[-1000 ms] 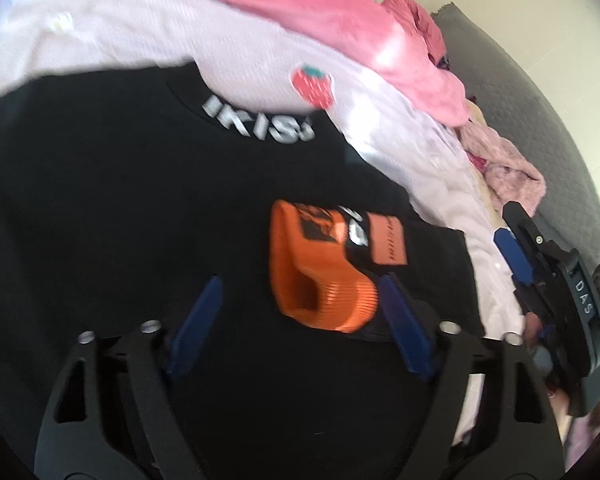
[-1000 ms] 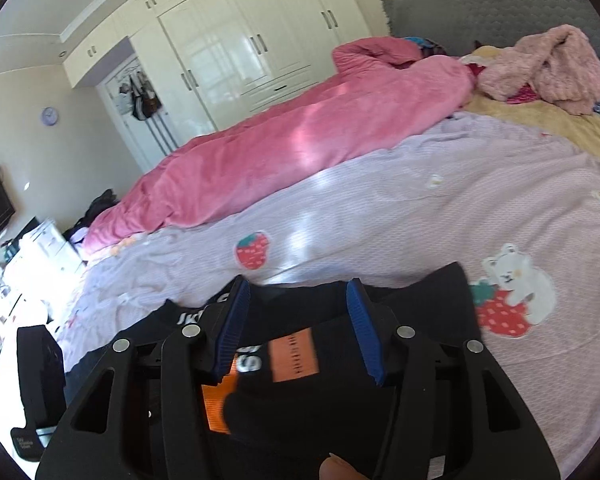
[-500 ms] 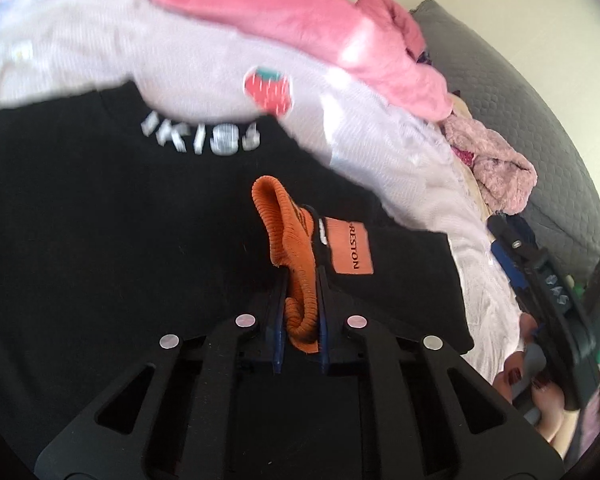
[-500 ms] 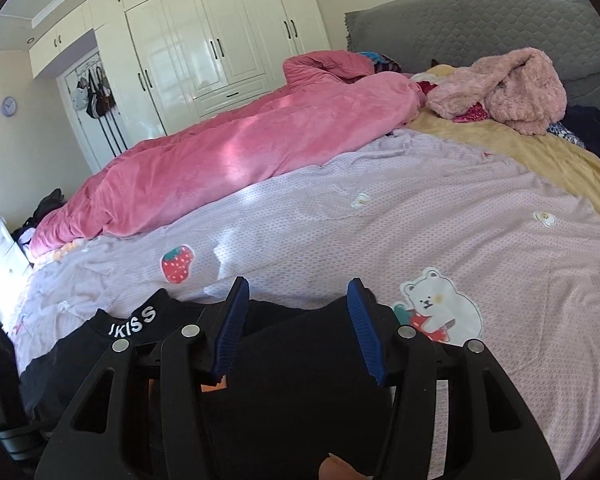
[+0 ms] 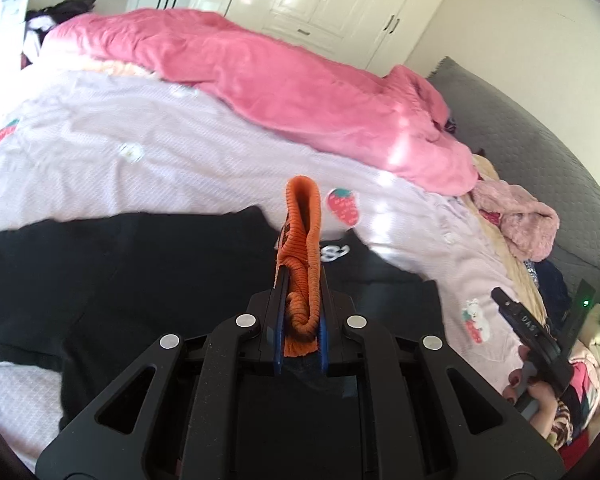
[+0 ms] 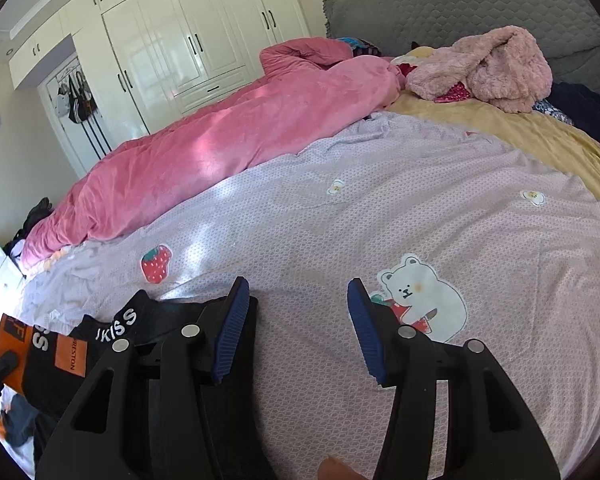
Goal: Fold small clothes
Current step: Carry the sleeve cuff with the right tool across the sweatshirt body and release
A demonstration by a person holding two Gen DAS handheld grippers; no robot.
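A black sweatshirt (image 5: pixel 140 280) with white lettering at the collar lies on the lilac bedsheet (image 5: pixel 140 160). My left gripper (image 5: pixel 300 316) is shut on its orange ribbed cuff (image 5: pixel 302 240) and holds the cuff raised above the shirt. In the right wrist view the shirt (image 6: pixel 112 344) lies at the lower left with its orange sleeve patches. My right gripper (image 6: pixel 296 328) is open and empty, just above the sheet to the right of the shirt's edge. It also shows in the left wrist view (image 5: pixel 528 332) at the far right.
A pink duvet (image 6: pixel 220 140) runs along the far side of the bed. A fluffy pink garment (image 6: pixel 488 68) and dark clothes lie by the grey headboard (image 6: pixel 460 4). White wardrobes (image 6: pixel 180 48) stand behind. A yellow blanket (image 6: pixel 520 132) covers the bed's head end.
My left gripper closed on the orange cuff and lifted it, tilting its view up. My right gripper moved right, off the shirt, and stayed open.
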